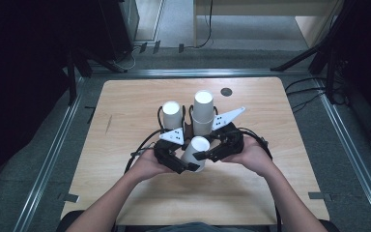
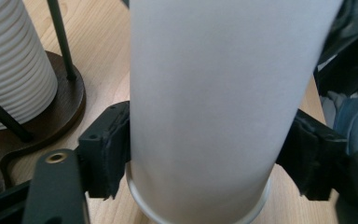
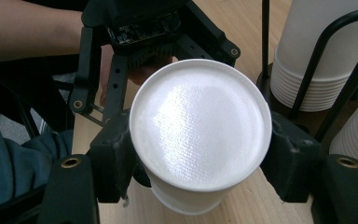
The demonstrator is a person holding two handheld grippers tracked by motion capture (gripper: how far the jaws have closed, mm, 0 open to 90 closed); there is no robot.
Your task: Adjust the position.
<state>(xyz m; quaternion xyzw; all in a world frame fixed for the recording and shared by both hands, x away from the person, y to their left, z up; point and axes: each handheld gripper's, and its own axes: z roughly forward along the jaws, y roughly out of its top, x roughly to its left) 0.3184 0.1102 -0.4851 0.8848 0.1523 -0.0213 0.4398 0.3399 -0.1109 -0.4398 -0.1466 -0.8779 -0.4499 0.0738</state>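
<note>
In the high view a light wooden bench [image 1: 125, 193] carries two stacks of white paper cups, a shorter stack [image 1: 171, 115] at the left and a taller stack [image 1: 203, 112] at the right, each standing upside down inside a black wire holder. Just in front of them, a single white paper cup [image 1: 195, 152] is tilted with its flat base up, held between both tools: the left gripper [image 1: 179, 164] meets it from the left and the right gripper [image 1: 207, 154] from the right, with the person's left hand [image 1: 147, 166] and right hand [image 1: 253, 154] wrapped around the gripper bodies. A small dark round disc [image 1: 226, 91] lies on the bench near its far edge, well apart from the cups. In the left gripper view the smooth wall of the single cup [image 2: 214, 102] runs from top to bottom, and the left gripper's black fingers [image 2: 107, 149] press against it on either side near its rolled rim; a ribbed stack of cups [image 2: 14, 70] stands on a dark round wooden base [image 2: 67, 107] at the left. In the right gripper view the cup's base [image 3: 200, 123] faces the camera, and the right gripper's fingers [image 3: 114, 158] are closed against the cup at both sides; the left gripper [image 3: 154, 35] is just beyond, with a cup stack [image 3: 317, 56] in its wire frame at the right.
</note>
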